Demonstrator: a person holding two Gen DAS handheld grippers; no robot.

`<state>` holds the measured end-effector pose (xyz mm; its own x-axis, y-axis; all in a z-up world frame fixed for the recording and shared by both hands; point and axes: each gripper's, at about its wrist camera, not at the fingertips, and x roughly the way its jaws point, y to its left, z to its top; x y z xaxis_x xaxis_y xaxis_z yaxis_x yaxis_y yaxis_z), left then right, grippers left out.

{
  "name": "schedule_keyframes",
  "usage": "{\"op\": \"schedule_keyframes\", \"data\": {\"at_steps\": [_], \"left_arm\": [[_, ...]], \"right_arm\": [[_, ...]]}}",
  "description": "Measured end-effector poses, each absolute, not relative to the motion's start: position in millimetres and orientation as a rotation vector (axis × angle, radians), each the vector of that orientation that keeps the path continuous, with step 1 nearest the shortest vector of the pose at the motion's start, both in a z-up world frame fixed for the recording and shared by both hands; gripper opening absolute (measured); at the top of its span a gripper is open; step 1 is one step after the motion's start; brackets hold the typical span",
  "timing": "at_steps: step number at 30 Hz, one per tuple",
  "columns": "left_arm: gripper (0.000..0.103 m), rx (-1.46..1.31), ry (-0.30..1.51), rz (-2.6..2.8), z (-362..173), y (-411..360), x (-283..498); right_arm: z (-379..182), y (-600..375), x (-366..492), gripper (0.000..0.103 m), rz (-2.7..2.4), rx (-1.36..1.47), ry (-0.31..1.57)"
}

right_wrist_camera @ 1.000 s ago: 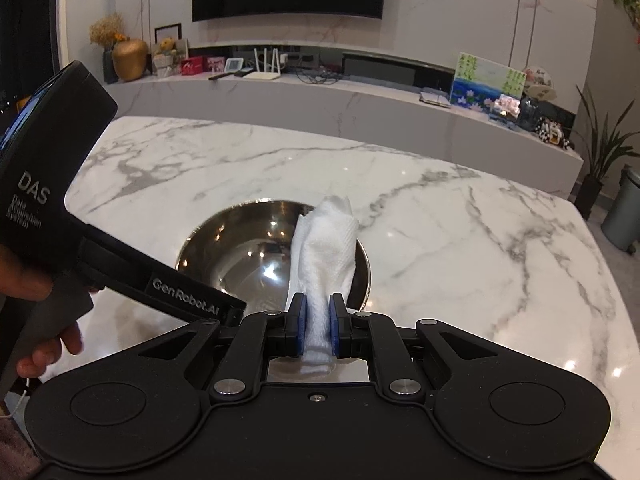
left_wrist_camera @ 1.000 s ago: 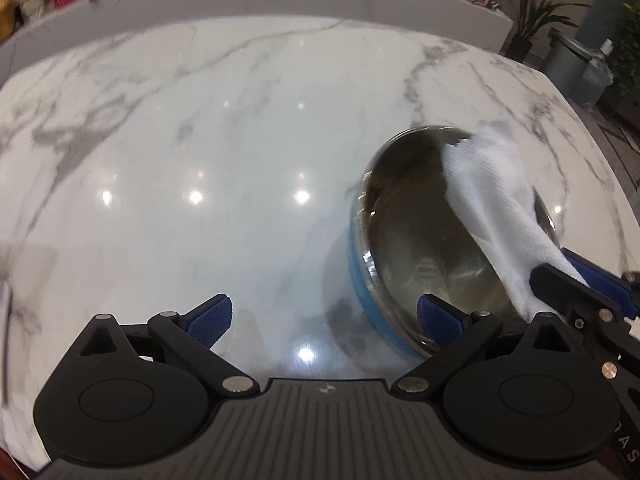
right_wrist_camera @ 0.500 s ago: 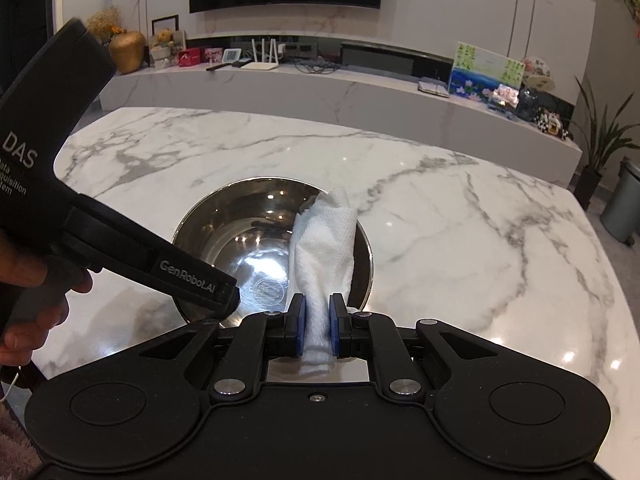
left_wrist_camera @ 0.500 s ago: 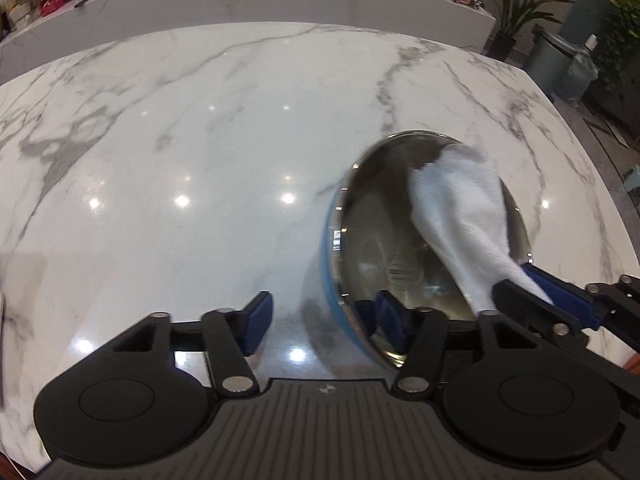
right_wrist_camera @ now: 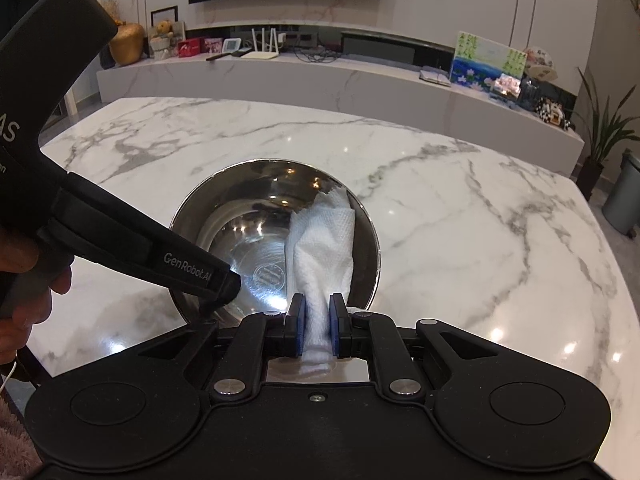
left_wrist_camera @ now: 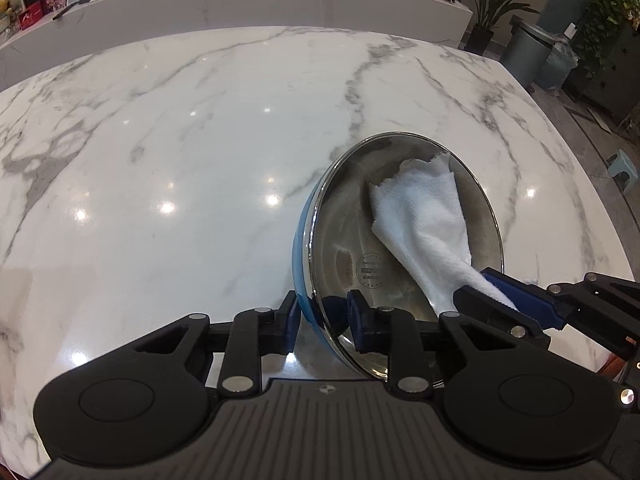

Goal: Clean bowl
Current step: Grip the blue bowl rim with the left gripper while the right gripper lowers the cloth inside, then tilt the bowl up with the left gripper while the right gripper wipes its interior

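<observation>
- One steel bowl (left_wrist_camera: 344, 248) is counted.
- One white cloth (left_wrist_camera: 424, 220) is counted.
- Two claws are seen: left claw (left_wrist_camera: 323, 322), right claw (right_wrist_camera: 317, 326).
- One marble tabletop (left_wrist_camera: 180, 140) is seen.

two wrist cams, both close over the marble table (left_wrist_camera: 168, 152).
left looked from the bowl's (left_wrist_camera: 340, 220) left rim; right faced its opening (right_wrist_camera: 248, 216); both shared bowl and cloth (right_wrist_camera: 324, 240).

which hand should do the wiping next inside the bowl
Right. The right tongs are shut on the white cloth, which lies inside the bowl; the left tongs pinch its rim.
</observation>
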<state>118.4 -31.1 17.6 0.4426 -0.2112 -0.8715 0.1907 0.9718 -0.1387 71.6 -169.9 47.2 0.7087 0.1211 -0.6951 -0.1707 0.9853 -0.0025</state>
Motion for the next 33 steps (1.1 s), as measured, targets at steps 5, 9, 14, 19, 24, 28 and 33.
{"op": "schedule_keyframes", "data": {"at_steps": [5,9,14,19,24,28,33], "left_arm": [[0.023,-0.012,1.086,-0.252,18.4,-31.5,119.3],[0.023,0.003,1.084,-0.256,19.4,-32.7,119.4],[0.020,0.032,1.076,-0.258,21.7,-36.3,120.3],[0.016,0.060,1.067,-0.271,23.3,-40.0,121.0],[0.015,0.073,1.068,-0.277,22.9,-40.8,120.4],[0.015,0.076,1.067,-0.280,22.8,-40.6,120.1],[0.015,0.075,1.072,-0.283,22.5,-40.4,120.4]], "right_arm": [[45.5,-174.5,79.3,0.011,0.226,0.041,0.818],[43.5,-171.6,86.8,0.011,0.252,0.049,0.845],[37.5,-160.0,91.6,0.011,0.253,-0.048,0.875],[29.0,-149.4,90.6,0.010,0.219,-0.208,0.875],[26.8,-145.0,87.9,0.010,0.144,-0.366,0.814],[23.4,-147.4,89.9,0.010,0.150,-0.381,0.807],[21.3,-149.8,93.2,0.011,0.160,-0.357,0.804]]}}
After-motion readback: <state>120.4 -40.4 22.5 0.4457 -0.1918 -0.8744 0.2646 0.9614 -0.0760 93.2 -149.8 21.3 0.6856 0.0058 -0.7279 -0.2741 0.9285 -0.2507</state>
